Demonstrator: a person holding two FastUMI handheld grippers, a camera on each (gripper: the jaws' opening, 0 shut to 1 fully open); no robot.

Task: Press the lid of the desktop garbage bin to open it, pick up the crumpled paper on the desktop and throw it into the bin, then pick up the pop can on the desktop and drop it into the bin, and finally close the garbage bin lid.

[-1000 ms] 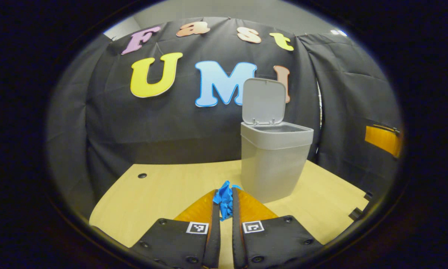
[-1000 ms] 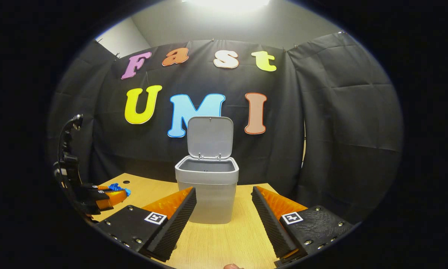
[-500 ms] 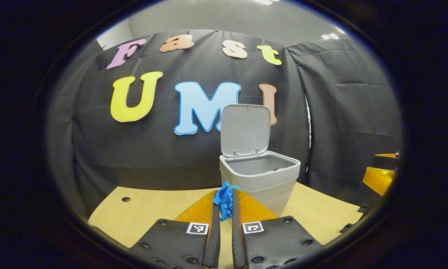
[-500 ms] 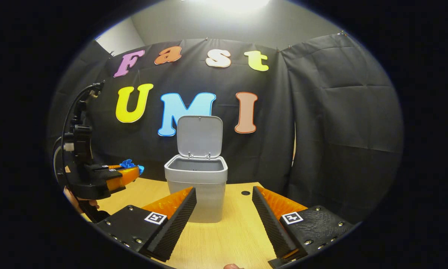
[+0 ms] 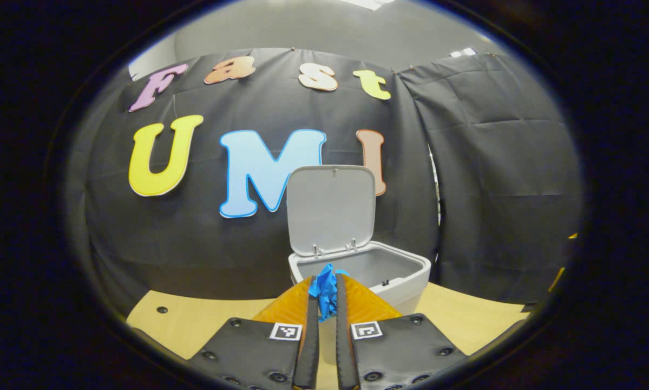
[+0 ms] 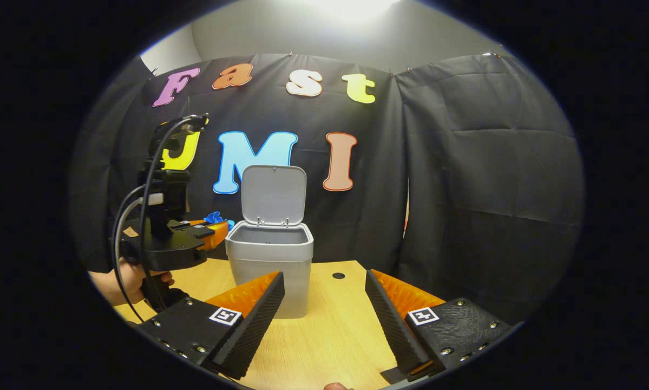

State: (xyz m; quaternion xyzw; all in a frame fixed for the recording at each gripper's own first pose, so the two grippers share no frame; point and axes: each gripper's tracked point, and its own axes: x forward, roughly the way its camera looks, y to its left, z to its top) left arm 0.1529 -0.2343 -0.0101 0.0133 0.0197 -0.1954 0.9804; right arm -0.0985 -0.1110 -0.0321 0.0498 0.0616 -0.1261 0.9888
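Where the left gripper view begins, at its lower edge, the left gripper (image 5: 324, 295) has its two fingers drawn close together, clamped on a blue wad of crumpled paper (image 5: 325, 288) that sticks up from between the tips. The paper sits raised above the wooden table (image 5: 205, 322) and just in front of the near rim of the bin (image 5: 405, 284), about level with its opening. Beyond the paper, the bin's grey inside is visible, and its lid (image 5: 330, 208) stands upright on hinges at the back edge, fully open. A small round hole (image 5: 162, 310) marks the table to the left.

In the right gripper view, the right gripper (image 6: 324, 295) is nearest, low over the table, its fingers spread wide apart with nothing between them. Past them the bin stands on the table, a little left of centre, lid up. To the left of the bin, a hand (image 6: 121, 279) holds the left gripper by its handle, with black cables (image 6: 140, 216) looping up from it; its tips, with the blue paper showing, reach just to the bin's left rim. Another round hole (image 6: 338, 275) lies in the table right of the bin.
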